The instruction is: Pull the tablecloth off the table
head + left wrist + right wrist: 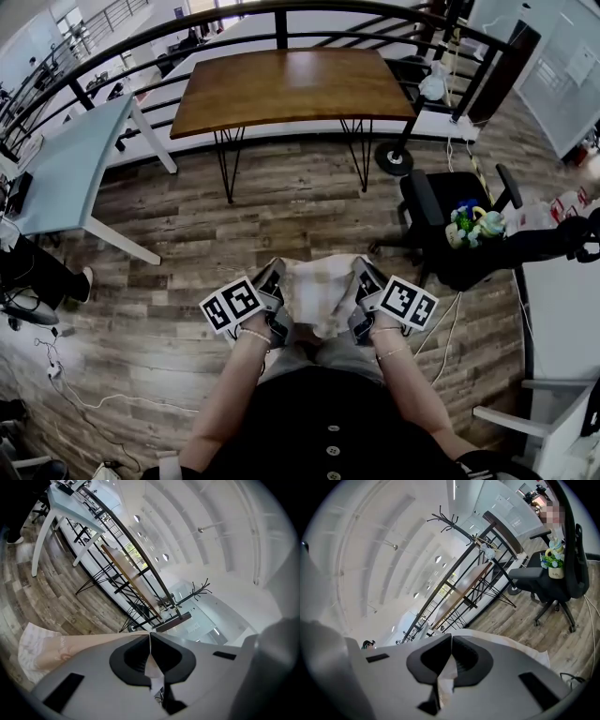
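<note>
Grey-brown plank floor (pixel 281 206). On it stands a smooth, rectangular brown wooden tabletop (pixel 291 89) on thin black legs. Well apart from the tabletop, a crumpled pale cloth (pixel 323 292) hangs between the left tool (pixel 150 654) and the right tool (pixel 450 662), each clamped on a thin edge.

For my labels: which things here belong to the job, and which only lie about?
Job: pale patterned fabric tablecloth, clamped in left gripper and right gripper; bare brown wooden table.
Lying about: black office chair, colourful toy bouquet, pale blue table.
</note>
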